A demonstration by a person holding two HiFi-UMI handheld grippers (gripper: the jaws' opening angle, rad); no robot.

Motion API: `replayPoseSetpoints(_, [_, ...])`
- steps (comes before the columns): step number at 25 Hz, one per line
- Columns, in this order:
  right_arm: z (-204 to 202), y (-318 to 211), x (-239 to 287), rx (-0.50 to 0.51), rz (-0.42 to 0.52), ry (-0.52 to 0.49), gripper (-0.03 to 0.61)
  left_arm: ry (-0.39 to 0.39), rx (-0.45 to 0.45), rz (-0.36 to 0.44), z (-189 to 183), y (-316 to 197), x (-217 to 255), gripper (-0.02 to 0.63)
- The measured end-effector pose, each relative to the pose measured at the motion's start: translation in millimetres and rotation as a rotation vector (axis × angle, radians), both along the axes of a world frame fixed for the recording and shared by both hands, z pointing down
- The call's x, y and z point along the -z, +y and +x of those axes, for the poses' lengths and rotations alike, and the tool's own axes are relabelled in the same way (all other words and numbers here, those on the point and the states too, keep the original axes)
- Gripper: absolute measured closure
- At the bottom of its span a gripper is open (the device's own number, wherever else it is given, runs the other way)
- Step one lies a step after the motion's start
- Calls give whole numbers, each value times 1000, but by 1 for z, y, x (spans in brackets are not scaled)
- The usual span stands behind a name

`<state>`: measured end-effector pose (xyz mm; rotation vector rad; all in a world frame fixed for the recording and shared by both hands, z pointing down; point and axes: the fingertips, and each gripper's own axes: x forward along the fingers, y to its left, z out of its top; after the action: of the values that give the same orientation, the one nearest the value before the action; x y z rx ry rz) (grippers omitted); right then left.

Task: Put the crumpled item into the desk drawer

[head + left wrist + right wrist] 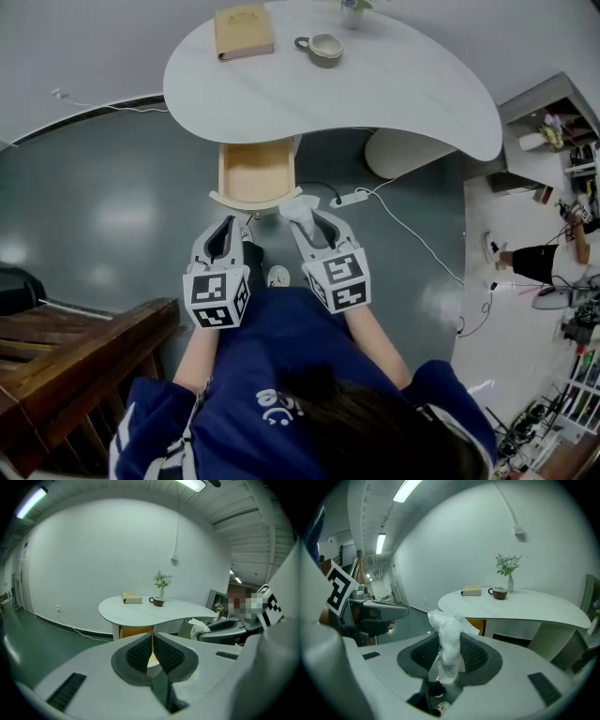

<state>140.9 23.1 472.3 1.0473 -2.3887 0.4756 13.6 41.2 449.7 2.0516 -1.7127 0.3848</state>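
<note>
A white kidney-shaped desk [403, 89] stands ahead, with its wooden drawer [253, 174] pulled open underneath and nothing showing inside. My right gripper [307, 218] is shut on the crumpled white item [299, 206], just in front of the drawer's right corner. In the right gripper view the crumpled item [449, 639] stands up between the dark pads [474, 655], with the drawer [476, 626] behind. My left gripper [225, 225] hovers beside it, before the drawer's front, with its jaws closed together and nothing between them [152, 651].
On the desk lie a tan book [243, 31], a mug [324, 49] and a small vase [352, 11]. A power strip [349, 199] with cable lies on the floor. Dark wooden furniture [66, 347] sits at left, shelves [562, 131] at right.
</note>
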Motion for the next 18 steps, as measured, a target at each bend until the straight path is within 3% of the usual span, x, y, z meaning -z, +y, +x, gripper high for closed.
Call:
replayPoseSetpoints(7, [-14, -37, -2, -30, -11, 42, 426, 5, 12, -52, -34, -39, -18, 601])
replayPoseSetpoints(18, [-54, -86, -20, -67, -82, 111, 423, 28, -128, -49, -63, -108, -23, 601])
